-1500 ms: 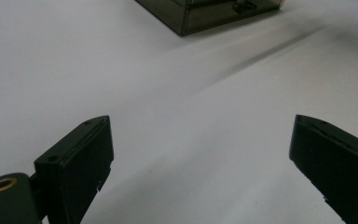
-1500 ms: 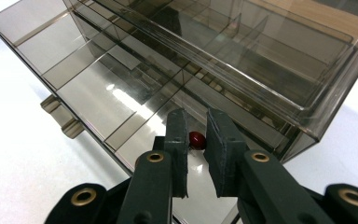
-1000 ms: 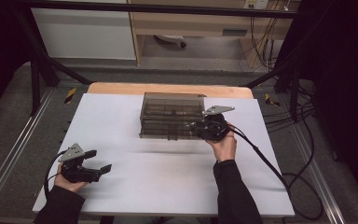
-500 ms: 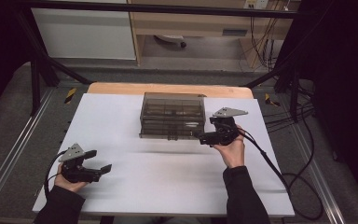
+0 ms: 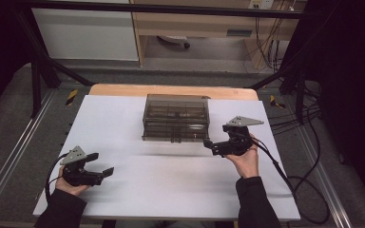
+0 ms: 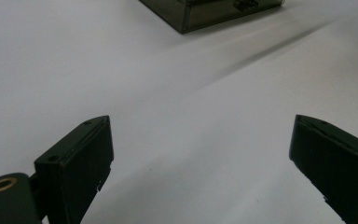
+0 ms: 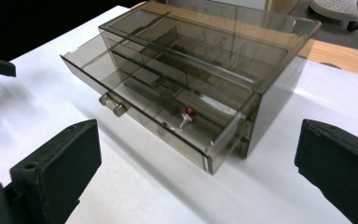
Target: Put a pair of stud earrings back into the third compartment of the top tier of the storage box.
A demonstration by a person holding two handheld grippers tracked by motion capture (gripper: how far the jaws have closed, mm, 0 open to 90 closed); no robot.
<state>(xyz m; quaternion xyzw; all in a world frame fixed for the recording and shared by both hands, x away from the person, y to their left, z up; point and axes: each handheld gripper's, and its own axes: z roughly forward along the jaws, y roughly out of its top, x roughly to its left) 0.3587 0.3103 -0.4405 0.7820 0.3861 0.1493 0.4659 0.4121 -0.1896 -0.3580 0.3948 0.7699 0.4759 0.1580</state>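
A smoky see-through drawer box point(image 5: 176, 118) stands at the middle back of the white table point(image 5: 171, 190). In the right gripper view its drawer point(image 7: 144, 100) is pulled partly out, with a small handle point(image 7: 113, 105) on its front and a small red-headed item point(image 7: 189, 112) inside. My right gripper point(image 5: 210, 146) hovers just off the box's front right corner, pointing left. Its jaws point(image 7: 198, 140) have just been opening and stand wide with nothing between them. Near the front left edge my left gripper point(image 5: 102, 163) rests open, and its jaws point(image 6: 203, 126) frame bare table.
A wooden strip point(image 5: 123, 90) runs along the table's far edge behind the box. Cables point(image 5: 309, 180) trail off the right side onto the floor. Metal rails point(image 5: 9, 161) flank the table. A corner of the box point(image 6: 209, 9) sits at the top of the left gripper view.
My right gripper has drawn back from the box's front toward the near right, and its jaws have opened wide. The left gripper has stayed where it was.
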